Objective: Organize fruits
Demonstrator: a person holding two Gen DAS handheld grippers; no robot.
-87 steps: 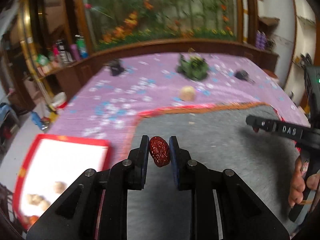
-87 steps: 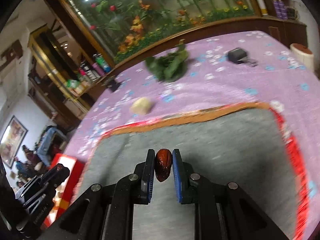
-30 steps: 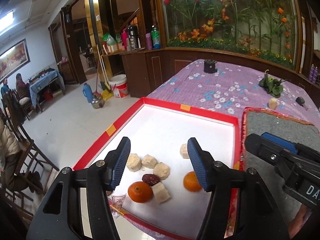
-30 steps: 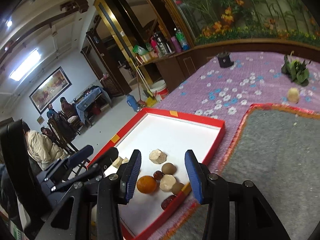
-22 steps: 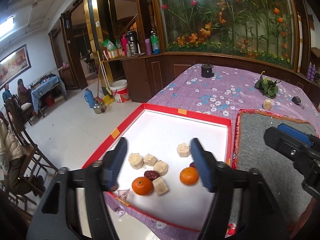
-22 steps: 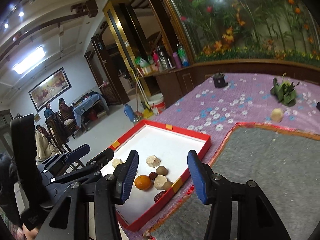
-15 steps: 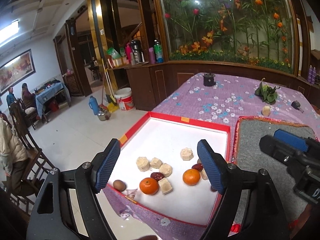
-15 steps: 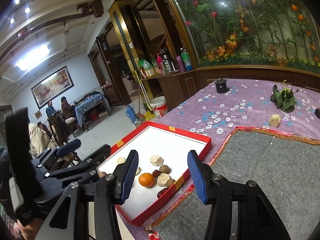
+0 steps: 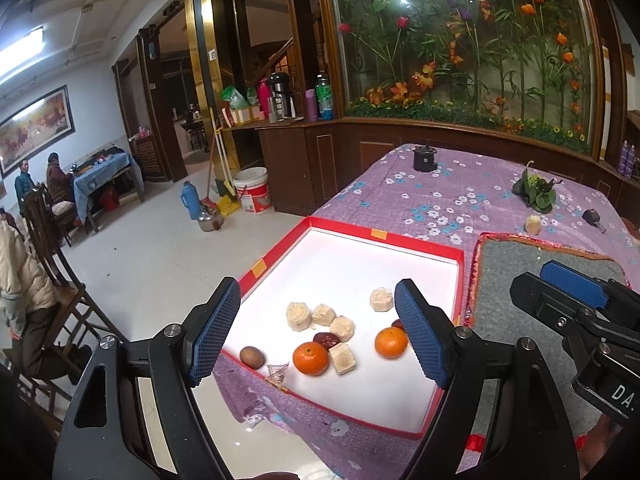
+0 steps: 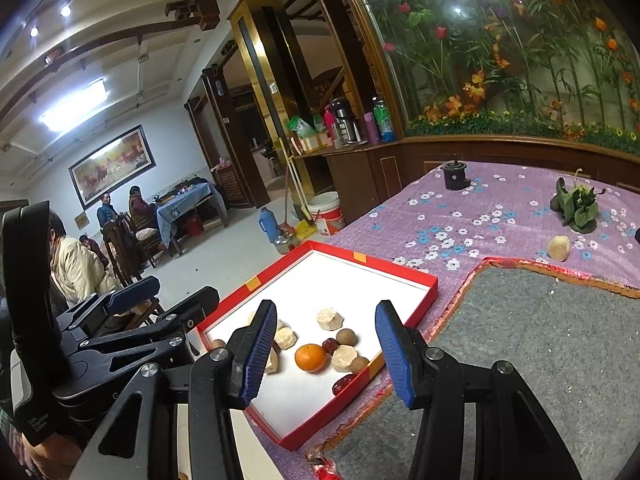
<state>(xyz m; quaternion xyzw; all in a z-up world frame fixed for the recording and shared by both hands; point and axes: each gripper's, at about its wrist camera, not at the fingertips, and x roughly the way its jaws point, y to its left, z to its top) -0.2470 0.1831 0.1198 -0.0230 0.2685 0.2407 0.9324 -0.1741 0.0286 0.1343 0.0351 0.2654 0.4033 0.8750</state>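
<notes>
The left hand-held gripper [image 9: 318,334] hangs above the near part of the shallow red-rimmed white tray [image 9: 460,258] with its blue-padded jaws spread wide and nothing between them. Going left to right across the tray floor, a small brown egg-shaped fruit [image 9: 251,357] sits by the near-left rim, then a cluster of pale beige faceted chunks [image 9: 298,315]. Next comes a round orange tangerine [image 9: 310,357] beside a wrinkled dark red date [image 9: 325,339], and a second orange tangerine [image 9: 391,342] lies toward the right.

The tangerines look light, with a soft skin that gives under pressure. I would close across their widest part with gentle force, since a hard squeeze could bruise them and a round shape can roll out of flat pads. The date is small, leathery and slightly yielding, so it is best pinched across its short axis. The beige chunks look dry and crumbly, and their flat faces offer the steadiest hold.

To the right of the tray lies a grey felt mat with a red-orange border [image 10: 560,344], on the purple flowered cloth over the surface [image 10: 472,216]. The right hand-held gripper [image 10: 326,346] is held over the tray's near corner, its jaws likewise spread and empty. One lone pale beige chunk [image 10: 559,247] rests on the cloth beyond the mat, well apart from the tray, and would be the piece left to gather.
</notes>
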